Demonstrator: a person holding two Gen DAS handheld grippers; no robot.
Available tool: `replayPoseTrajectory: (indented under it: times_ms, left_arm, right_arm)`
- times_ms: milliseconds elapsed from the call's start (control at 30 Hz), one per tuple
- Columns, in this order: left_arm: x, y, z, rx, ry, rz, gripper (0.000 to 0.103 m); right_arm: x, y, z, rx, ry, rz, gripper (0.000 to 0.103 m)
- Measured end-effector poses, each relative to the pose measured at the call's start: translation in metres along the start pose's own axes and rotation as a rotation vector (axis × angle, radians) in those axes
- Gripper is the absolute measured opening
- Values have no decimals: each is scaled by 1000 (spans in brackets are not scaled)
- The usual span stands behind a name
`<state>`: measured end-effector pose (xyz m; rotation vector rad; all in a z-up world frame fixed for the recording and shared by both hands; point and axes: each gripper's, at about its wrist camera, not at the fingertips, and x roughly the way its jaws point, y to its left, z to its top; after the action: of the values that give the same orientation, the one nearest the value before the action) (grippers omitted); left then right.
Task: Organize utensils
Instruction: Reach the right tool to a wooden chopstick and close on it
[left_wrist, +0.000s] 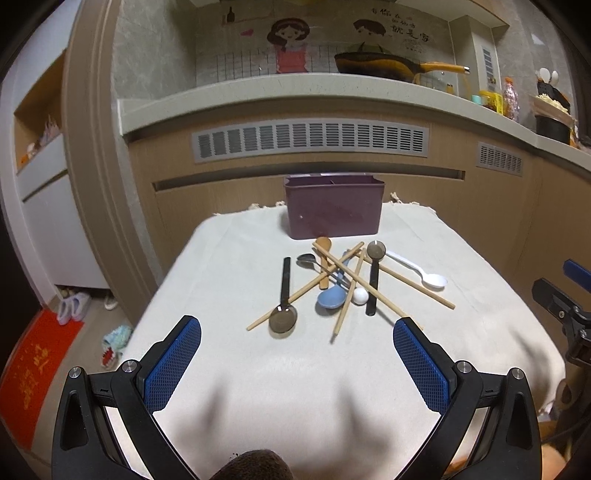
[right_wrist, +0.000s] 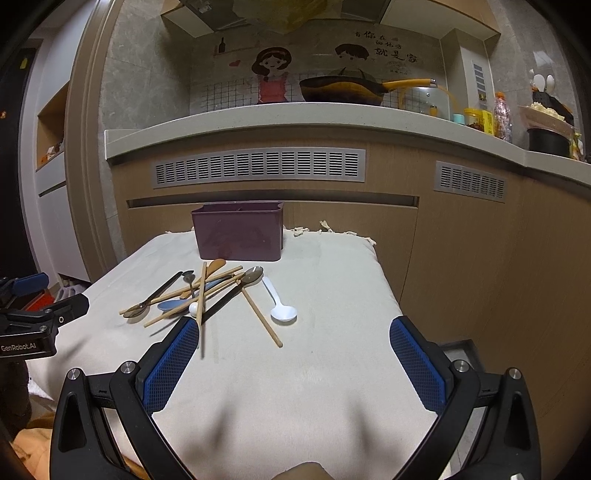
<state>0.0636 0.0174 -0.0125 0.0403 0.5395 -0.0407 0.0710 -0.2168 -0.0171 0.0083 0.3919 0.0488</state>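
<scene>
A heap of utensils lies on a cloth-covered table (left_wrist: 240, 369): wooden chopsticks (left_wrist: 373, 291), a blue spoon (left_wrist: 330, 297), a white plastic spoon (left_wrist: 421, 271), two black-handled spoons (left_wrist: 283, 314) and a wooden spoon (left_wrist: 323, 258). Behind the heap stands a purple holder (left_wrist: 334, 208), divided inside. My left gripper (left_wrist: 297, 330) hovers open in front of the heap, holding nothing. In the right wrist view the same heap (right_wrist: 199, 291) and the white spoon (right_wrist: 282, 312) lie ahead of my open right gripper (right_wrist: 295, 332), and the holder (right_wrist: 240, 232) sits at the back.
Kitchen cabinets and a counter with a pan (left_wrist: 373, 64) rise behind the table. Jars and bottles (right_wrist: 495, 118) line the counter at right. A red mat (left_wrist: 33, 369) and slippers (left_wrist: 74, 306) lie on the floor at left. Each gripper shows at the edge of the other's view.
</scene>
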Motion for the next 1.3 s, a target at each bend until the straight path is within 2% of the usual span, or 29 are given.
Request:
replayPoseTrajectory:
  times_ms: [400,567,733,867,1067,1200,1233,1267,1300]
  left_arm:
    - [69,-4,38,68,102,-61,103]
    - [101,5,56,46,147,-91,103]
    - [135,19,68,59,207,-57,103]
    - [157,24,75,70,257,-75,103]
    - [179,24,84,60,271,-82,103]
    - [179,44,91,5,178,31,103]
    - [179,51,93,-8,158,63,103]
    - [178,58,94,-23,145,85,103]
    - [177,64,94,-38,144,94,103]
  right_arm:
    - [64,-4,33,-33,35,-18,103]
    - [95,1,47,-61,60,-23,103]
    - [126,8,56,-113,95,-26,103]
    - [150,17,59,-168,122,-19,103]
    - [185,36,64,-201,209,80,103]
    - [201,58,58,-208,291,199,102]
    - [206,67,56,-224,310,233,95]
    - [210,75,54,-240,325,253,76]
    - [213,81,53,-255,339,266,65]
